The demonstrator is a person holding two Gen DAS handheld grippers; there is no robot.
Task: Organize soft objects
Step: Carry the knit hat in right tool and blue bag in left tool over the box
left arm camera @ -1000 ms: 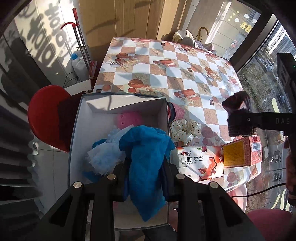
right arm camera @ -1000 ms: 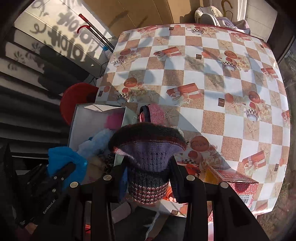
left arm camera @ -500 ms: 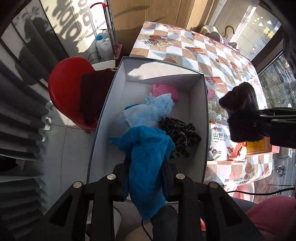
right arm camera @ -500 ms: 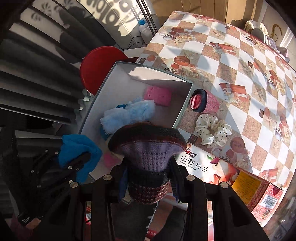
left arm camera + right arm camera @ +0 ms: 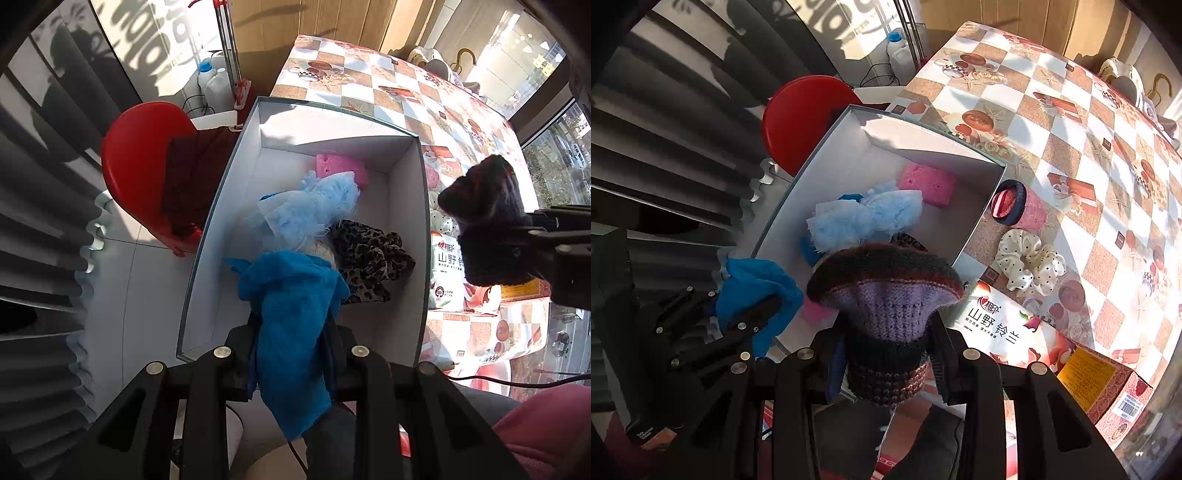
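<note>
My left gripper [image 5: 291, 343] is shut on a bright blue cloth [image 5: 291, 314] and hangs over the near end of an open white box [image 5: 218, 206]. Inside the box lie a pink sponge [image 5: 341, 168], a pale blue fluffy cloth [image 5: 306, 210] and a leopard-print cloth [image 5: 369, 258]. My right gripper [image 5: 886, 354] is shut on a purple and dark knitted piece [image 5: 886, 302], above the box's near right side. In the right wrist view the left gripper [image 5: 753, 317] shows at the lower left with the blue cloth [image 5: 757, 284].
The box sits at the left edge of a checked tablecloth [image 5: 1071, 122]. On the cloth lie a pink and navy roll [image 5: 1015, 203], a cream dotted scrunchie [image 5: 1027, 262], a printed white pack [image 5: 1008, 332] and a red carton [image 5: 1108, 387]. A red stool [image 5: 140, 162] stands left of the box.
Both grippers have swung left from over the table to above the box, each still holding its cloth. In the last half second they barely moved.
</note>
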